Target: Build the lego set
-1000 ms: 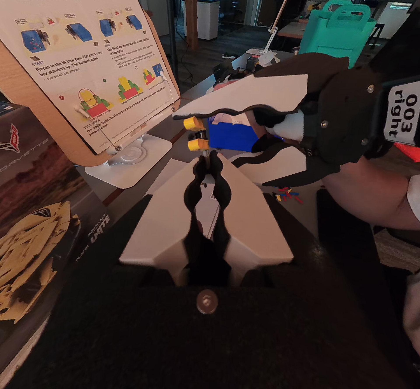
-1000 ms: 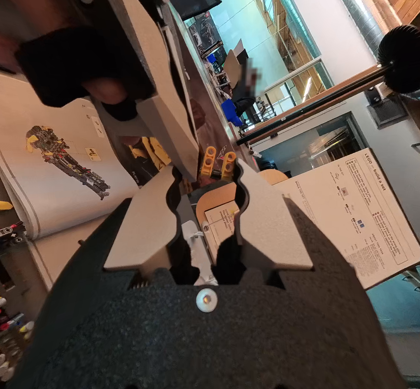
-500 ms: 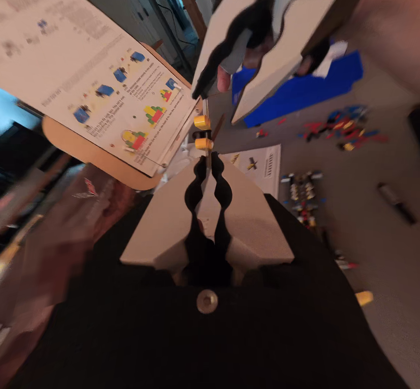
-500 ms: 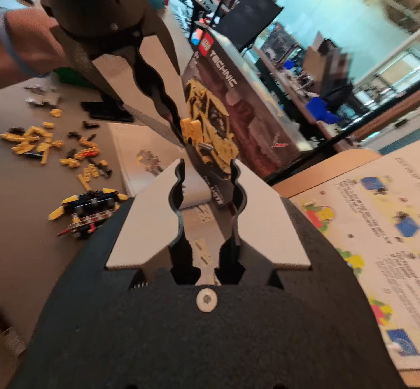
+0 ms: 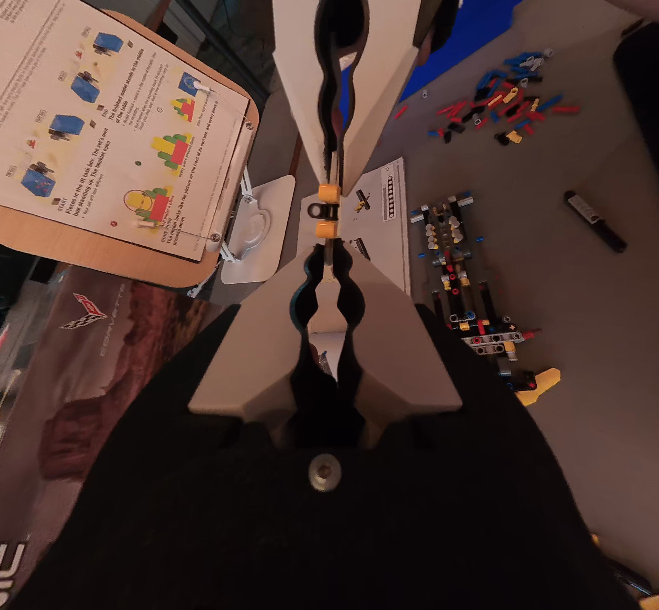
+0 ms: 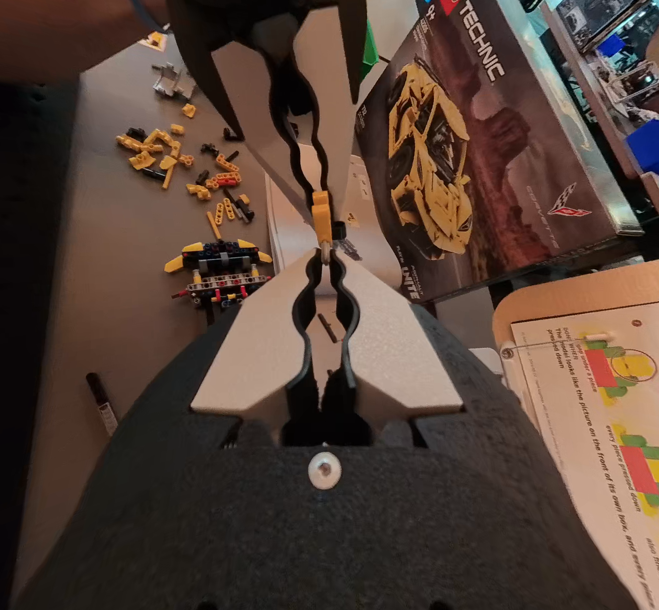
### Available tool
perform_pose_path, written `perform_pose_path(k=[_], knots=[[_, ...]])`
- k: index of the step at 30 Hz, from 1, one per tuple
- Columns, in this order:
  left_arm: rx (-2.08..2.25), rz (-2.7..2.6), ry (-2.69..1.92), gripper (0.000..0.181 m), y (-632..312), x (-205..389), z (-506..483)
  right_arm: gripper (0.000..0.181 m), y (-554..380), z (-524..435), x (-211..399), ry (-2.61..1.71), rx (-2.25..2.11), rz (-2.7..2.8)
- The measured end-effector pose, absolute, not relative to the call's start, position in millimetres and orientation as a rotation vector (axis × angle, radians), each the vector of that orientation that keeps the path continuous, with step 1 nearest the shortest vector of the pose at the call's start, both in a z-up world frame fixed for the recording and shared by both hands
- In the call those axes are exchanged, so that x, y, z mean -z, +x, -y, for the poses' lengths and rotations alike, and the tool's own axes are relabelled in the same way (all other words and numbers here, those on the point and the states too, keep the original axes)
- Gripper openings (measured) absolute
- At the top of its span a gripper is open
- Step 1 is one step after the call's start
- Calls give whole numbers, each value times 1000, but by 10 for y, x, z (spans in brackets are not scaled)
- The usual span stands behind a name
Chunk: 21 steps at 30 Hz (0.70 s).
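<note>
A small assembly (image 5: 326,211) of two yellow bushes and a black connector on a thin axle hangs in the air between both grippers. My left gripper (image 5: 328,249) is shut on the axle's near end in the left wrist view. My right gripper (image 5: 333,172) comes in from the top of that view, tip to tip, shut on the other end. In the right wrist view the right gripper (image 6: 325,254) pinches the axle tip below the yellow pieces (image 6: 321,215), and the left gripper (image 6: 318,197) comes from above. The partly built chassis (image 5: 460,279) lies on the table, also in the right wrist view (image 6: 221,272).
Red, blue and black loose pieces (image 5: 506,101) and yellow loose pieces (image 6: 185,165) lie on the grey table. The open booklet (image 5: 378,222) lies under the grippers. The set box (image 6: 481,165), an instruction board (image 5: 117,143), a blue box (image 5: 481,22) and a black marker (image 5: 593,222) stand around. My left and right fingertips are right by each other. Left tips and right tips are each some 25 cm from the black marker (image 5: 593,222). The right camera catches it too, in the right wrist view (image 6: 107,402).
My right gripper swung from beside the assembly to face my left gripper tip to tip, and went from open to shut on the axle's free end. Both views tilted down toward the table.
</note>
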<state>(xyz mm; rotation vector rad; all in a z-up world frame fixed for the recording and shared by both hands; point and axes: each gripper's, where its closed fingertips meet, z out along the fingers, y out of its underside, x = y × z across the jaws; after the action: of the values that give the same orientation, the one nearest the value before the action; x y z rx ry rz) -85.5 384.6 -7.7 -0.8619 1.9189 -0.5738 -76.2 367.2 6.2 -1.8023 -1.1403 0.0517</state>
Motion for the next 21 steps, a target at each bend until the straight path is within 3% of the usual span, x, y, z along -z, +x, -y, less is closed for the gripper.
perform_pose_path(k=[8, 11, 17, 21], knots=[[664, -1868, -954, 4, -815, 29, -3814, 3, -633, -3627, -69, -1862, -127, 1065], [712, -1844, -1045, 14, -813, 16, -3866, 3, -390, -3627, -93, -1888, -91, 957], [872, -1711, -1110, 14, -699, -129, -3917, 3, 170, -3503, 172, -1955, -163, 487], [922, -1710, -1230, 19, -515, 83, -3919, 3, 148, -3121, 494, -1869, -360, 21]])
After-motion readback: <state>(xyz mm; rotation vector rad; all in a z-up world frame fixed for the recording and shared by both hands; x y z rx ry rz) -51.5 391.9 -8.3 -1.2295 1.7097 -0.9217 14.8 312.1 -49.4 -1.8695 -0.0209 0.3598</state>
